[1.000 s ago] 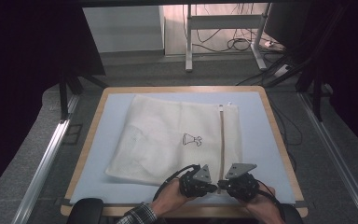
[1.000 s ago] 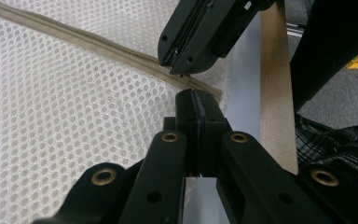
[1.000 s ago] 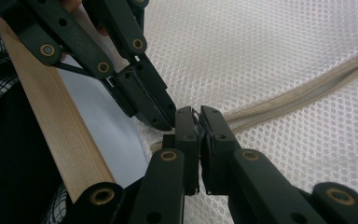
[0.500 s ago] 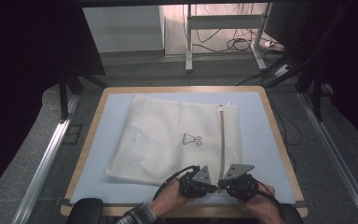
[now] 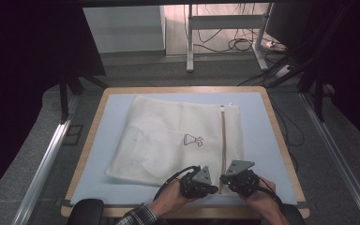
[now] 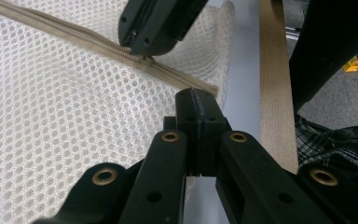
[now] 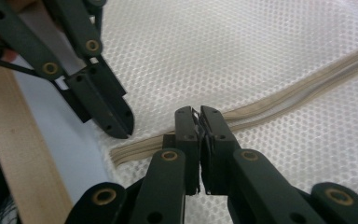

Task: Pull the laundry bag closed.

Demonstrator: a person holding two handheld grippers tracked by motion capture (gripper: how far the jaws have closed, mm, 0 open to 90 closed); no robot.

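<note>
Here, white mesh bag (image 5: pixel 178 138) lay flat on counter (image 5: pixel 272 140); left gripper (image 5: pixel 214 189) and right gripper (image 5: pixel 223 178), both pinched closed, met at zipper (image 5: pixel 222 140) near bag's front edge

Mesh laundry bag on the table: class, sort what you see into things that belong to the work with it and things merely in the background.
In the job:
mesh laundry bag
its beige zipper
left hand-held gripper, jaws shut at the bag's near edge
right hand-held gripper, jaws shut on the zipper

Just around:
light blue table mat
wooden table rim
floor cables
</note>
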